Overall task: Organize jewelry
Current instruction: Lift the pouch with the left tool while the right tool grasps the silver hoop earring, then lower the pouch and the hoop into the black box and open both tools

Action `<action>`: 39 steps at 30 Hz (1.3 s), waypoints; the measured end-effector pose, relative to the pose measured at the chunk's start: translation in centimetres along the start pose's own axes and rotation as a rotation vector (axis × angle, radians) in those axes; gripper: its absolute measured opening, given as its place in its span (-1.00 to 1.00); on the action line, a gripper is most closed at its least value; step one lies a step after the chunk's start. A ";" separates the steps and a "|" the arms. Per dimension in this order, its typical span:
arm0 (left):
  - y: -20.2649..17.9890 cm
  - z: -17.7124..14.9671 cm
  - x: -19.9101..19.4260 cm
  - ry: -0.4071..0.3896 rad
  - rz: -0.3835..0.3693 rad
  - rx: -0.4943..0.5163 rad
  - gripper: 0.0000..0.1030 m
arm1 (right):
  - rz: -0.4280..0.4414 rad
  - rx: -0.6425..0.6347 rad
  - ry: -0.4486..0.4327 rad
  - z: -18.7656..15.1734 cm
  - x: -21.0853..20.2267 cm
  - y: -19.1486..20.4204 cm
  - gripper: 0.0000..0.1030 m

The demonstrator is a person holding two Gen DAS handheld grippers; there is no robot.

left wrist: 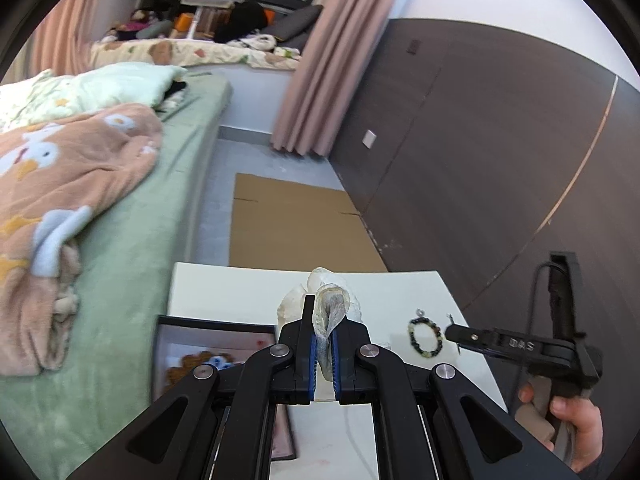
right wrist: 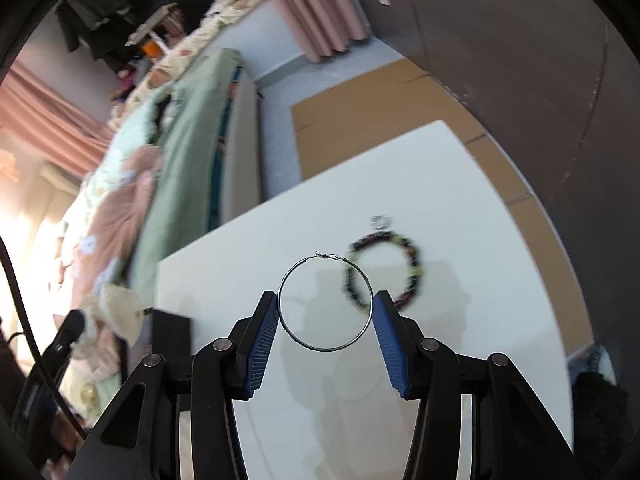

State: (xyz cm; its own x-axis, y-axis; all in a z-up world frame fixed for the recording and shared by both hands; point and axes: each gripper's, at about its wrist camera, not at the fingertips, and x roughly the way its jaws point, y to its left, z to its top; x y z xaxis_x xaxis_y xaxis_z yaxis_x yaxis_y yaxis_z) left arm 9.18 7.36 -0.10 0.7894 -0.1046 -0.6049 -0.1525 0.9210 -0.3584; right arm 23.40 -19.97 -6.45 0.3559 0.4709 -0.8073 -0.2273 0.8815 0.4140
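Left tool [left wrist: 325, 344]: clamped tight on a crumpled translucent pouch [left wrist: 330, 312], held up over the white worktop [left wrist: 240, 292]
Right tool [right wrist: 325, 312]: part-closed, pads pinching a thin silver hoop earring [right wrist: 362, 280] across its width, lifted clear of the worktop
Beaded bracelet [right wrist: 412, 260]: lies flat on the worktop, about 1 o'clock from the hoop in the right wrist view
Small silver ring [right wrist: 380, 222]: at 12 o'clock of the bracelet, just beside it
Dark tray [left wrist: 218, 360]: at 9 o'clock of the left tool, some small items inside, too blurred to name
Progress: early to middle, my guess; hoop in hand but not stowed, pouch mouth looks pinched shut
Left to do: hoop into pouch or tray, then bracelet and ring
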 end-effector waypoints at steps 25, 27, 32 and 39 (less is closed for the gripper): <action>7.1 -0.4 -4.3 -0.044 0.097 -0.207 0.76 | 0.314 -0.118 -0.002 -4.6 1.1 10.0 -0.04; 7.7 -0.5 -4.4 -0.043 0.102 -0.224 0.76 | 0.347 -0.127 -0.005 -4.8 1.1 10.9 -0.04; 8.3 -0.1 -5.1 -0.073 0.119 -0.224 0.76 | 0.414 -0.138 -0.010 -5.0 1.6 13.0 -0.04; 9.1 0.3 -5.4 -0.100 0.133 -0.221 0.76 | 0.431 -0.152 -0.007 -5.3 3.4 15.7 -0.04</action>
State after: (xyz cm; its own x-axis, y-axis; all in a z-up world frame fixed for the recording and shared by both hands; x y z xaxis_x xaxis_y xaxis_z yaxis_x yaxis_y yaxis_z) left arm 3.64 16.41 0.12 0.8068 0.0588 -0.5878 -0.3757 0.8189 -0.4338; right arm 16.26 -4.72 -4.87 0.2053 0.7941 -0.5720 -0.4865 0.5899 0.6445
